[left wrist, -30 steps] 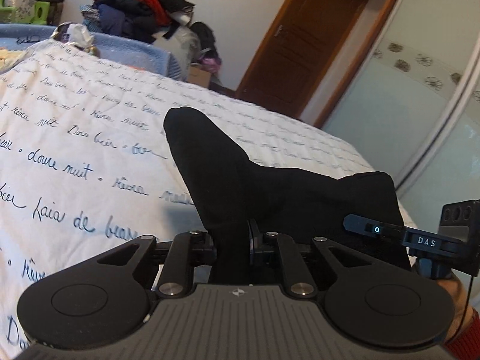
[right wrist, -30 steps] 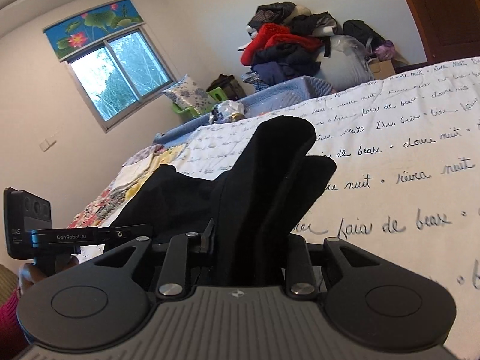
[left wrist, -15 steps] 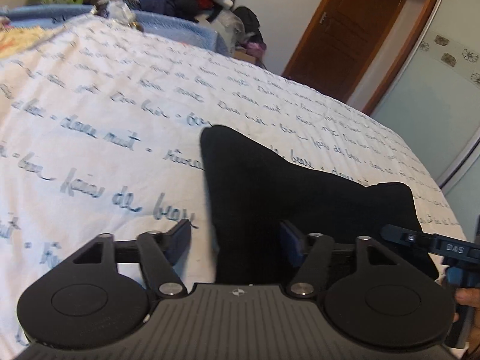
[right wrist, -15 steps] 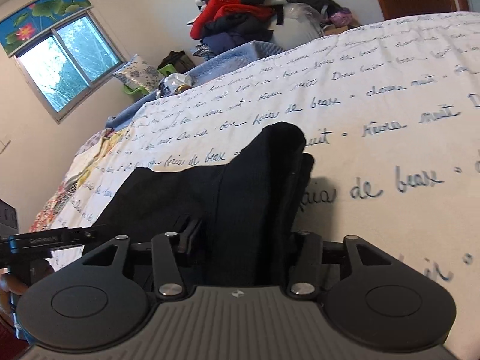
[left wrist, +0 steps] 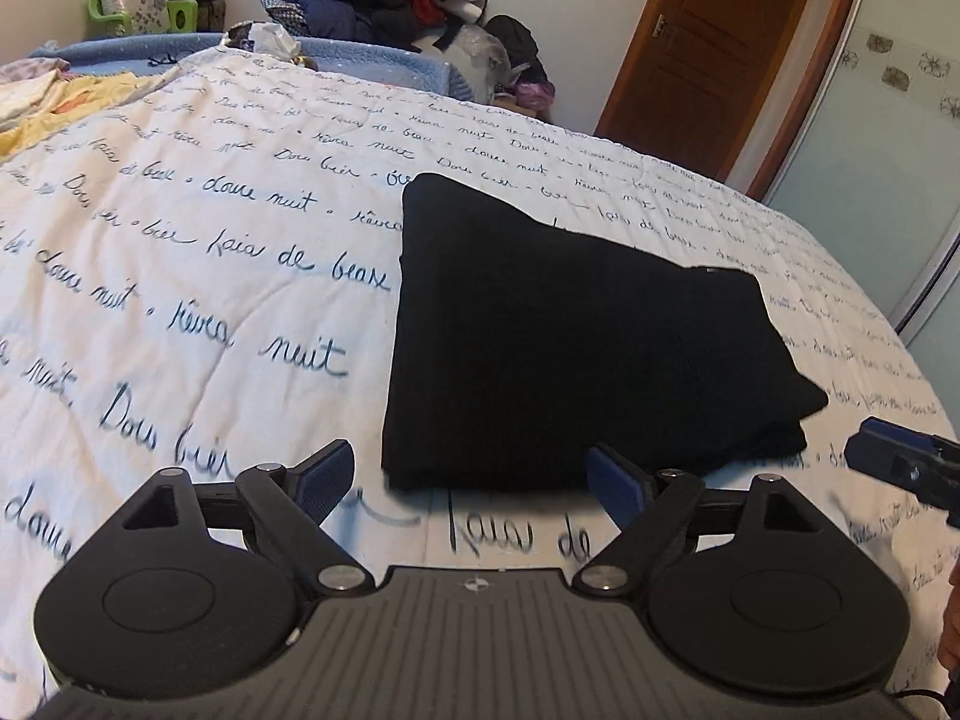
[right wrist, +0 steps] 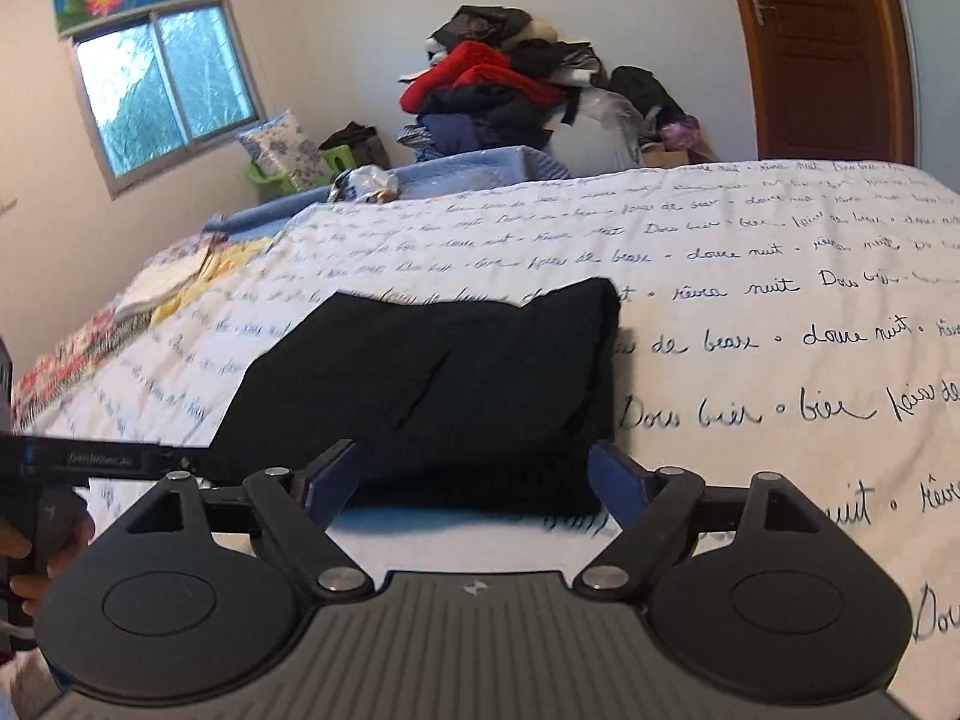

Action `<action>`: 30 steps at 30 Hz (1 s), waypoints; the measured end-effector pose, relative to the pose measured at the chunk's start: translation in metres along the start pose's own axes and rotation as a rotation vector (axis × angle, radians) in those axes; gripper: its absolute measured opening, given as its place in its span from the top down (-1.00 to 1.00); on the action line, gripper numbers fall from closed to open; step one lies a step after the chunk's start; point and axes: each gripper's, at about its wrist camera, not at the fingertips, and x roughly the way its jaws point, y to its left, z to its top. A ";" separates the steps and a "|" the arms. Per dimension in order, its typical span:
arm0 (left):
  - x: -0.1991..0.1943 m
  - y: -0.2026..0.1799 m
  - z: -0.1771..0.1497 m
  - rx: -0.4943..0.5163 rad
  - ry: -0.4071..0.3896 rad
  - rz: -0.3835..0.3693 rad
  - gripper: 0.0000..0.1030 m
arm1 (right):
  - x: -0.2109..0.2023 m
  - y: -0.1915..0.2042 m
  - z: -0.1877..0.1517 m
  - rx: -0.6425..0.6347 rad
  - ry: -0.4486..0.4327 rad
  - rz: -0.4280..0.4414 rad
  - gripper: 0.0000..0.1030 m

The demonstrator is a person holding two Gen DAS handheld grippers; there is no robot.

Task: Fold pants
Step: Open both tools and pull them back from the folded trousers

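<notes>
The black pants point(left wrist: 570, 348) lie folded into a flat, roughly square stack on the white quilt with blue handwriting point(left wrist: 180, 276). My left gripper point(left wrist: 474, 480) sits just short of the stack's near edge, its jaws opening wide with nothing between them. In the right wrist view the same pants point(right wrist: 444, 384) lie flat, and my right gripper point(right wrist: 477, 483) hovers at their near edge, jaws also opening and free of the cloth. The right gripper's blue tip point(left wrist: 900, 468) shows at the left view's right edge; the left gripper's body point(right wrist: 90, 459) shows at the right view's left edge.
A pile of clothes point(right wrist: 510, 96) rises behind the bed's far end next to a blue blanket point(left wrist: 372, 60). Yellow and patterned cloths point(right wrist: 180, 276) lie on the bed's left side. A wooden door point(left wrist: 720, 54) and a sliding wardrobe panel point(left wrist: 888, 168) stand to the right.
Both grippers let go of the black pants and spread wide. They drew back toward the near edge, and the raised cloth dropped flat onto the quilt as a folded stack.
</notes>
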 end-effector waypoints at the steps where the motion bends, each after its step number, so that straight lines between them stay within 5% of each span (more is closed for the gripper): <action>1: -0.003 -0.001 -0.004 -0.001 -0.006 0.009 -0.74 | -0.003 0.009 -0.005 -0.027 0.001 -0.008 -0.76; 9: -0.010 -0.014 -0.034 -0.005 0.016 0.033 -0.79 | -0.009 0.056 -0.039 -0.070 0.013 -0.072 -0.89; 20: -0.010 -0.022 -0.056 0.078 -0.007 0.134 -0.85 | 0.002 0.062 -0.066 0.051 0.074 -0.057 -0.89; 30: -0.007 -0.030 -0.065 0.113 -0.049 0.195 -0.91 | 0.007 0.073 -0.074 -0.024 0.066 -0.111 -0.89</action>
